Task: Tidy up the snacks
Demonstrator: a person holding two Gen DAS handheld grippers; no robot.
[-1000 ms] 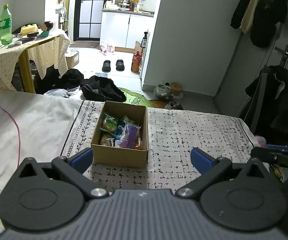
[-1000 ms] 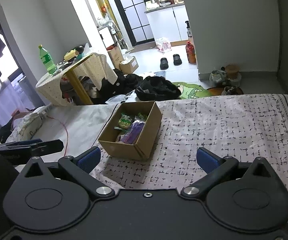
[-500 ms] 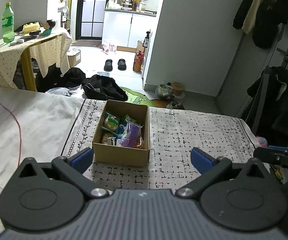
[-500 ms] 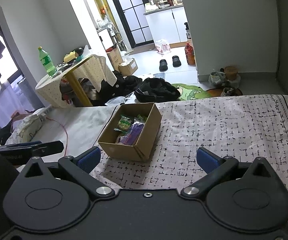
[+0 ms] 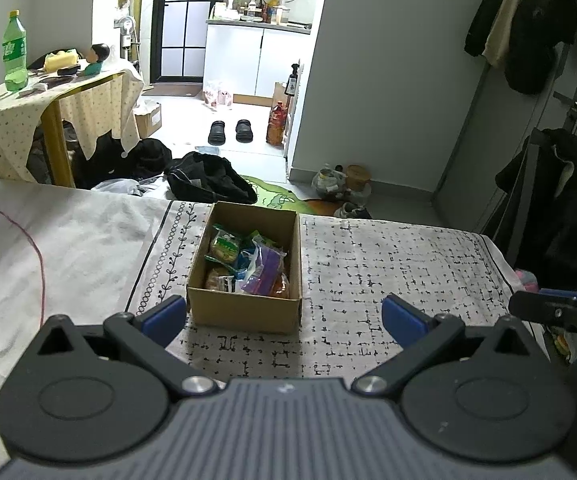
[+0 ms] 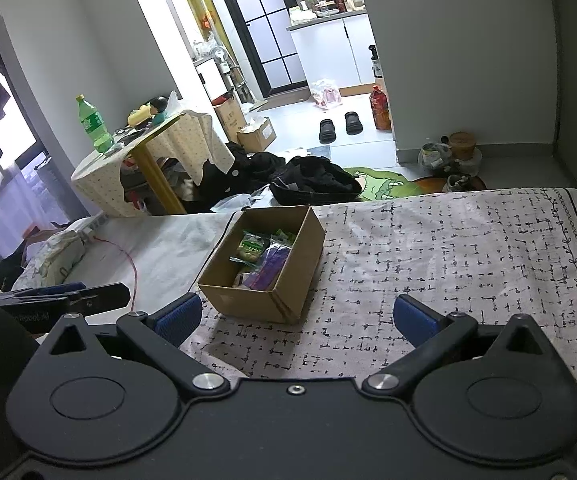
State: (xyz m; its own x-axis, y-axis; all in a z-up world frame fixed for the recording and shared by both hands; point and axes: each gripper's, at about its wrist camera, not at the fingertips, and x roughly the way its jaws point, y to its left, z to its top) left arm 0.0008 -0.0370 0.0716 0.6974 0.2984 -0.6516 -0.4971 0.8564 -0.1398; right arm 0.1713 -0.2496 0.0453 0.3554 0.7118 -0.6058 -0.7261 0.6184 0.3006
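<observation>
both grippers hang above the patterned cloth [image 5: 388,256] with nothing in them. left gripper [image 5: 284,314] has its blue-padded fingers spread wide, the cardboard box [image 5: 244,308] just ahead and slightly left of centre. right gripper [image 6: 296,316] is spread just as wide, the same box [image 6: 272,280] ahead toward its left finger. snack packets [image 5: 248,260] fill the box: a green one [image 6: 252,246] at the far end, a purple one [image 6: 268,266] beside it. box sits near the cloth's left border.
</observation>
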